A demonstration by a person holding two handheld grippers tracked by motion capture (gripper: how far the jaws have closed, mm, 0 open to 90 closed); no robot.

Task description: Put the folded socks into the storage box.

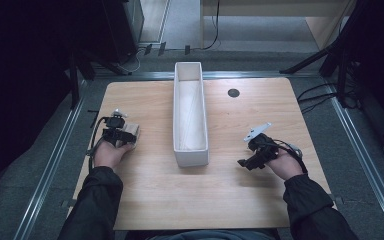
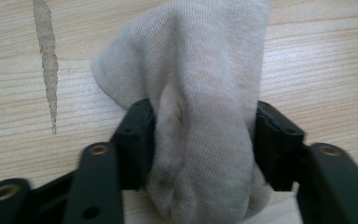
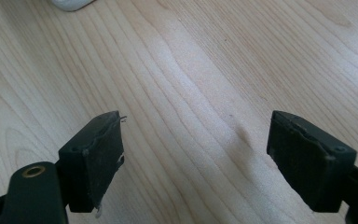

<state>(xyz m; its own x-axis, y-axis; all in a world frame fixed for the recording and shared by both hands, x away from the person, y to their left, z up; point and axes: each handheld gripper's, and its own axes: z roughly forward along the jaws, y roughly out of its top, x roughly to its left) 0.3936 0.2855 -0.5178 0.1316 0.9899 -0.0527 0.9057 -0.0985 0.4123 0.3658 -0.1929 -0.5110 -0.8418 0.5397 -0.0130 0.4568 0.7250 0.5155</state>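
**Left jaws pinched on the sock, right hand waiting**

Your left gripper has its jaws pressed into both flanks of the pale knit sock, which bunches between the pads and lies on the wooden table at its left side. That mid-body pinch looks meant to gather enough fabric for a lift without the cloth slipping out. The likely destination, judging by the layout, is the long white bin standing lengthwise in the table's middle, well apart from the sock (its inside looks bare from above).

Your right gripper hovers low over bare wood to the bin's right, jaws spread wide with nothing between them, kept clear so it does not crowd the left hand's work.

Count: one sock, one bin, two grippers, one dark round hole in the tabletop beyond the bin.
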